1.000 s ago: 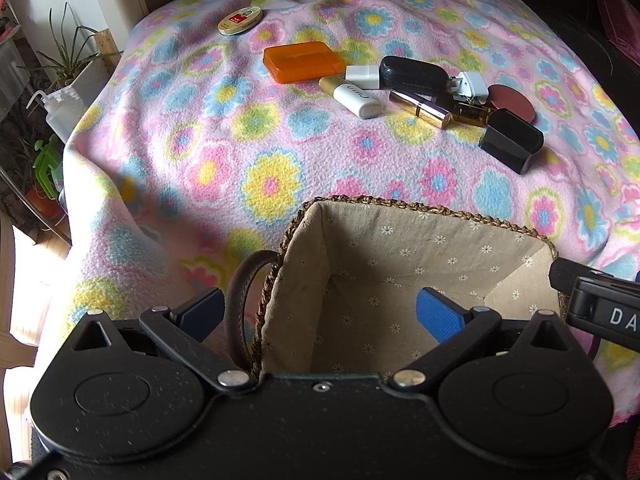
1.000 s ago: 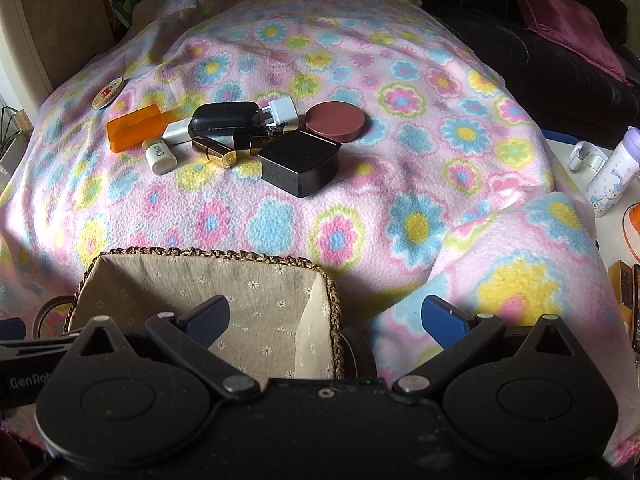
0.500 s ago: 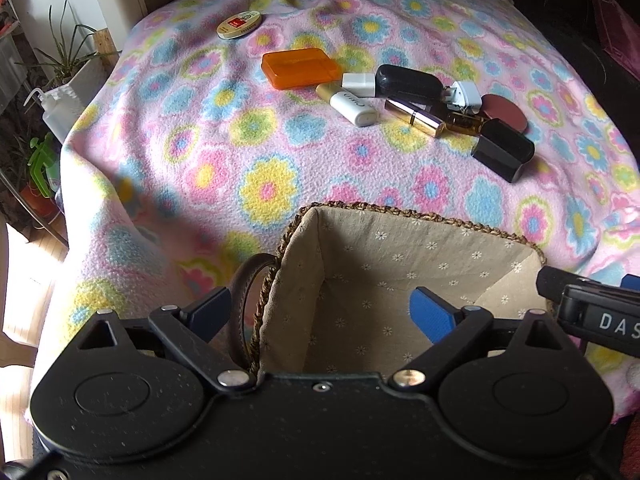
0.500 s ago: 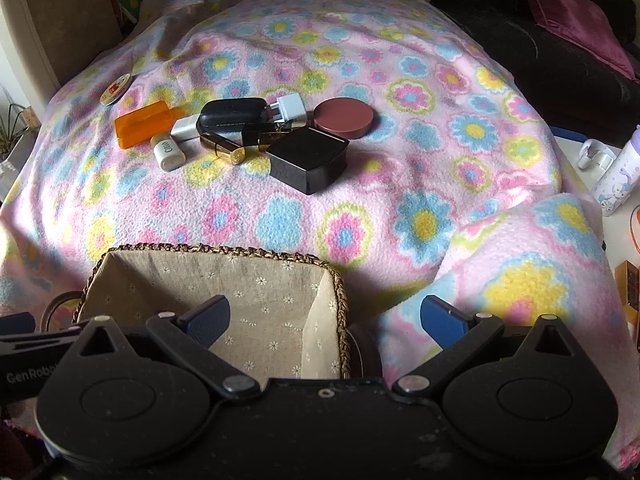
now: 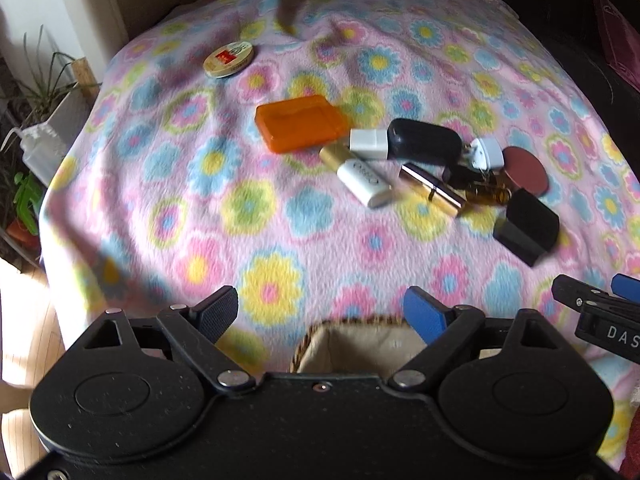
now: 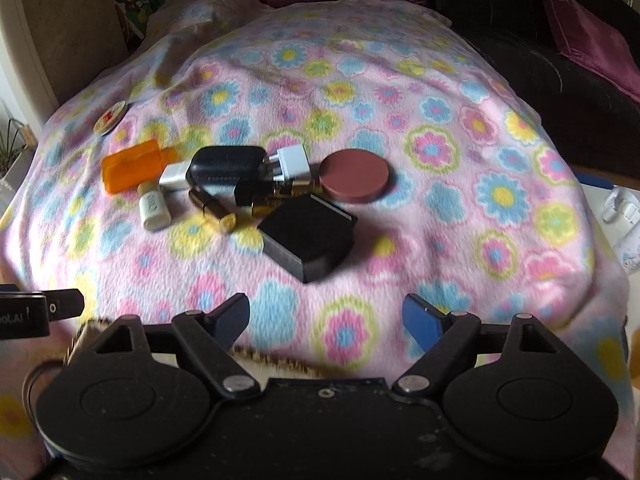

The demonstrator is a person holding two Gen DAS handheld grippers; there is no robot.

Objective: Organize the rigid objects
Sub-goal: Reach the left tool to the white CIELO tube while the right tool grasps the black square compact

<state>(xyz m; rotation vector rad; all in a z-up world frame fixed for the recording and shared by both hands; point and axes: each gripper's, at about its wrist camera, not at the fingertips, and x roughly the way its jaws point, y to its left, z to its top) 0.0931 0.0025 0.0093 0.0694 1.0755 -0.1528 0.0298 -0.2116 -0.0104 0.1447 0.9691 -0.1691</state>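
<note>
Two stages remain, approach and pick. Left gripper [image 5: 320, 306], jaws partly apart and just been closing, empty, sits low centre above the woven lined basket [image 5: 360, 340]. Orange plastic case [image 5: 300, 122] and black box [image 6: 308, 236] lie mid-frame. Right gripper [image 6: 326, 314] likewise empty; next move needs one chosen item.

Objects before my fingers, left-wrist view. Orange case [image 5: 301, 123], flat, centre. Round tin [image 5: 228, 60], upper left, apart. Right of centre, a touching cluster: white block [image 5: 369, 143], dark oval case [image 5: 424, 142], white plug [image 5: 487, 153], gold-and-white tube [image 5: 358, 174], gold lipstick [image 5: 434, 188], amber vial [image 5: 487, 193], brown disc [image 5: 525, 170]. Black box [image 5: 525, 226], tilted, just below. Lined basket [image 5: 360, 342], open, bottom centre.
</note>
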